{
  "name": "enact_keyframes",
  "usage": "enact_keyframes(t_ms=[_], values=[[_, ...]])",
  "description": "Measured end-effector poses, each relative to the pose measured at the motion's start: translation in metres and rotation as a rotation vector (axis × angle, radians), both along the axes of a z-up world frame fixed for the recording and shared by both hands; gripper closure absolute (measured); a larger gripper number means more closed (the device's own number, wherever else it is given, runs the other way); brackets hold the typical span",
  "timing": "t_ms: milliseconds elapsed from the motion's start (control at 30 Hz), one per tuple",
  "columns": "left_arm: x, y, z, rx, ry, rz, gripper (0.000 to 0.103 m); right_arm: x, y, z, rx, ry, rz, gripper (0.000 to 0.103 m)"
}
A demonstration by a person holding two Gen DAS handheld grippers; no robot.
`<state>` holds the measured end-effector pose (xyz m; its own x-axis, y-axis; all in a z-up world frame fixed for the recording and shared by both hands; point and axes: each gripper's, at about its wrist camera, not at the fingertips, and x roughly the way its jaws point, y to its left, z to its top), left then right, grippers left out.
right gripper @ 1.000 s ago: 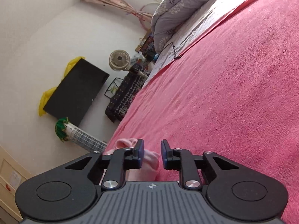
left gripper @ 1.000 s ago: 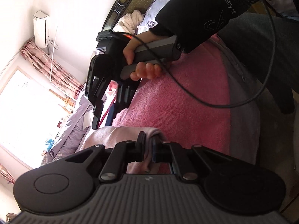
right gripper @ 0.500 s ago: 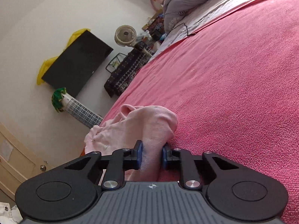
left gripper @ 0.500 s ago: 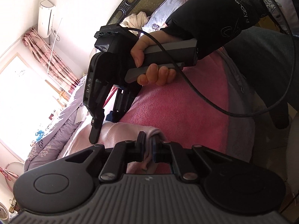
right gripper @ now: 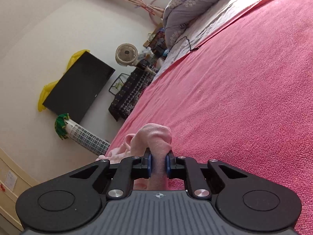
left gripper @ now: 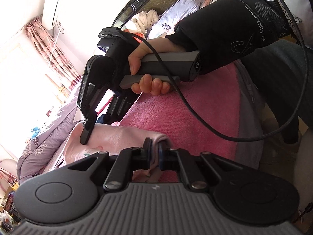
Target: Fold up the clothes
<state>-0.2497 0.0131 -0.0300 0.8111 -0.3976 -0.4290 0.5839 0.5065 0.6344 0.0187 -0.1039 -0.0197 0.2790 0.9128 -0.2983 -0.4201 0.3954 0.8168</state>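
Observation:
A pale pink garment (left gripper: 117, 139) lies bunched on the pink-red bed cover (left gripper: 185, 121). My left gripper (left gripper: 154, 153) is shut on a folded edge of it, the cloth pinched between the blue pads. In the left wrist view a person's hand (left gripper: 148, 82) holds my right gripper (left gripper: 95, 125), whose dark finger digs into the far side of the garment. In the right wrist view the right gripper (right gripper: 158, 161) is closing on a thick fold of the pink garment (right gripper: 154, 137). That fold bulges up above the pads, over the bed cover (right gripper: 234, 98).
A grey patterned quilt (right gripper: 187, 5) lies along the bed's far side. Beyond the bed edge stand a round fan (right gripper: 126, 54), a black screen (right gripper: 78, 90) and a white tower heater (right gripper: 86, 137). A black cable (left gripper: 195, 113) loops over the bed near the dark sleeve (left gripper: 225, 35).
The right gripper's jaws have come together on the pink cloth, which now stands bunched between the pads. The left gripper has kept its grip while its view rolled somewhat.

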Motion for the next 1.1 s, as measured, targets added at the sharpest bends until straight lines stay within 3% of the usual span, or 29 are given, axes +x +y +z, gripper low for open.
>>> enact_keyframes(t_ms=[233,333,367,400,433,500,600,667,733,900,1033,1100], values=[[-0.003,0.004,0.014,-0.063,0.088,0.000,0.099,0.006,0.009,-0.008,-0.043,0.028,0.013,0.088],[0.006,0.006,0.021,-0.084,0.176,-0.060,0.083,0.007,0.009,-0.010,-0.030,0.037,0.021,0.089],[0.005,0.007,0.023,-0.096,0.243,-0.093,0.081,0.008,0.009,-0.011,-0.025,0.042,0.024,0.088],[0.004,0.012,0.024,-0.101,0.306,-0.116,0.072,0.008,0.009,-0.011,-0.020,0.044,0.026,0.088],[0.004,0.013,0.025,-0.110,0.331,-0.113,0.071,0.009,0.009,-0.012,-0.016,0.047,0.028,0.088],[0.008,0.015,0.029,-0.153,0.347,-0.055,0.071,0.010,0.009,-0.012,-0.006,0.050,0.033,0.088],[0.019,0.029,0.052,-0.314,0.340,0.008,0.071,0.012,0.008,-0.013,0.006,0.051,0.041,0.088],[0.027,0.036,0.070,-0.388,0.289,0.048,0.046,0.013,0.007,-0.013,0.015,0.053,0.045,0.088],[0.039,0.038,0.082,-0.402,0.220,0.115,0.032,0.014,0.005,-0.014,0.024,0.056,0.049,0.087],[0.089,0.012,0.068,-0.245,0.137,0.296,0.032,0.017,0.004,-0.015,0.043,0.062,0.056,0.087],[0.096,-0.011,0.036,-0.133,0.175,0.257,0.038,0.018,0.004,-0.015,0.045,0.063,0.062,0.087],[0.092,-0.011,0.033,-0.153,0.201,0.253,0.045,0.020,0.002,-0.016,0.041,0.060,0.064,0.087]])
